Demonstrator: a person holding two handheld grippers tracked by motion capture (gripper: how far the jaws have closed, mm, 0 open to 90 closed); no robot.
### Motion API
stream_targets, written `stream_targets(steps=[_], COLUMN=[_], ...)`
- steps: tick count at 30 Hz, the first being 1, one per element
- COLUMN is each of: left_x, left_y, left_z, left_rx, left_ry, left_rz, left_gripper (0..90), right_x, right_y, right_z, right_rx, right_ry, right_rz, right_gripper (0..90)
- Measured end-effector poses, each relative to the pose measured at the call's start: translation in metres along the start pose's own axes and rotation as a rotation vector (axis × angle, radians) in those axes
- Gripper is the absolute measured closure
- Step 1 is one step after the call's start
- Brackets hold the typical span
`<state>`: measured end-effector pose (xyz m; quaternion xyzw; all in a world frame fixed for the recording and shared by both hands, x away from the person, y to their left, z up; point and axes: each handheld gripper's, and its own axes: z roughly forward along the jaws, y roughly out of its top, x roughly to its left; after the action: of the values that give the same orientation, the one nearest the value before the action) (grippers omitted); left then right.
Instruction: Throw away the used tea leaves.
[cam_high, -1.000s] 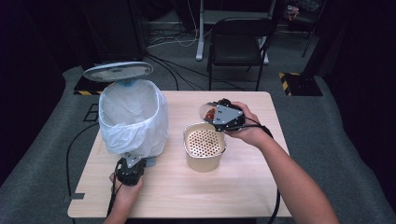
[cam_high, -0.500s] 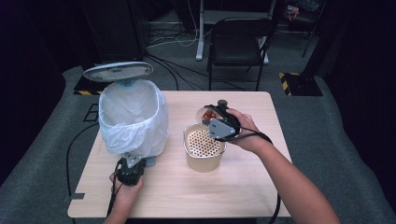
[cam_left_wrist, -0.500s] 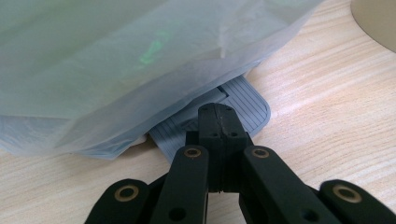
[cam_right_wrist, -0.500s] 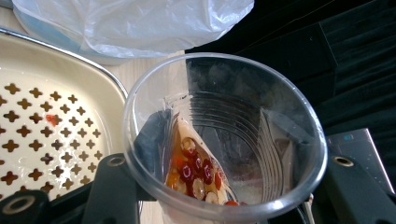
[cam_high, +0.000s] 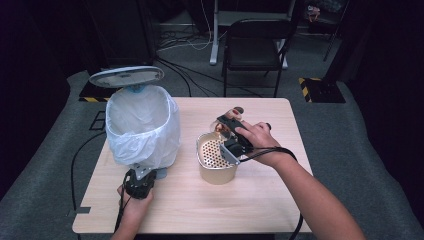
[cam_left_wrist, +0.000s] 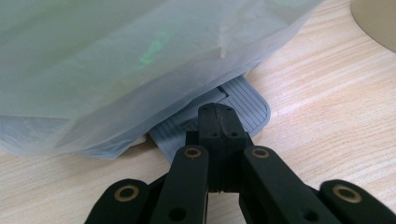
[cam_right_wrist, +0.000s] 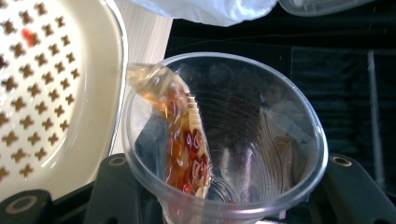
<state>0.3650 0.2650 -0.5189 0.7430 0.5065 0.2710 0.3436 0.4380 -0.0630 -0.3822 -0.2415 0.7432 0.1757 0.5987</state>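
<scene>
Since a second ago the right gripper (cam_high: 227, 131) has swung down and left, tipping its clear plastic cup (cam_right_wrist: 224, 135) over the perforated beige strainer pot (cam_high: 216, 160); its jaws clasp the cup, reddish liquid running to the lip. Nearest, the left gripper (cam_high: 138, 181), clenched, presses the bin's grey pedal (cam_left_wrist: 243, 100) on the pale wooden table (cam_high: 260, 200). Beyond stand the bag-lined bin (cam_high: 142, 125), grey carpet (cam_high: 45, 165) and a black chair (cam_high: 255, 45).

Left hand-held gripper (cam_left_wrist: 219, 121) shut; right (cam_high: 231, 131) tilted, gripping.
</scene>
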Motion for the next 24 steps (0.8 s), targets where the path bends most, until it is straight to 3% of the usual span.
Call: stream_targets(steps=[1,2,4,5,6,11,12,14,15,16,17,18,22,23,24], left_x=[0.000,-0.001,-0.001,0.001,-0.001,-0.001,-0.002,0.001,-0.001,-0.001,0.000,-0.001,0.000,-0.002,0.000], left_y=[0.000,0.000,0.000,0.000,0.000,0.000,-0.001,0.000,0.000,0.000,0.000,0.000,0.000,-0.001,0.000], left_z=[0.000,0.001,0.000,0.001,0.001,0.000,0.001,0.000,0.000,0.000,0.000,0.000,0.000,0.000,0.000], left_rx=[-0.004,-0.004,-0.001,-0.005,-0.005,-0.003,-0.005,-0.002,-0.001,-0.002,-0.001,-0.001,-0.001,-0.003,-0.004], left_ry=[0.002,-0.005,0.000,-0.003,-0.007,-0.009,-0.014,-0.003,0.002,0.001,0.001,0.001,0.000,-0.002,0.001], left_rz=[-0.007,-0.013,-0.011,0.007,-0.017,-0.015,-0.038,0.010,-0.008,-0.009,-0.002,-0.009,-0.003,-0.027,0.001], left_gripper=[90.0,90.0,90.0,90.0,90.0,90.0,90.0,90.0,90.0,90.0,90.0,90.0,90.0,90.0,90.0], right_x=[0.002,0.005,0.010,0.012,0.015,0.024,0.027,0.030,0.034,0.043,0.037,0.043,0.047,0.047,0.046], right_y=[0.001,0.002,0.004,0.005,0.006,0.010,0.009,0.011,0.010,0.009,0.011,0.010,0.010,0.010,0.010], right_z=[0.000,0.000,0.001,0.001,0.001,0.000,0.000,0.000,0.000,0.000,0.000,0.000,0.000,-0.001,-0.001], right_rx=[0.003,0.020,0.022,0.029,0.028,0.040,0.048,0.041,0.044,0.052,0.042,0.042,0.019,0.015,0.014], right_ry=[0.001,-0.024,-0.031,-0.041,-0.054,-0.101,-0.060,-0.076,-0.087,-0.131,-0.105,-0.123,-0.151,-0.161,-0.166], right_rz=[-0.026,-0.092,-0.153,-0.184,-0.242,-0.445,-0.471,-0.531,-0.567,-0.511,-0.638,-0.600,-0.629,-0.630,-0.632], right_gripper=[45.7,45.8,45.9,45.9,45.9,46.0,46.0,46.0,46.0,46.0,46.0,46.0,45.9,45.9,45.9])
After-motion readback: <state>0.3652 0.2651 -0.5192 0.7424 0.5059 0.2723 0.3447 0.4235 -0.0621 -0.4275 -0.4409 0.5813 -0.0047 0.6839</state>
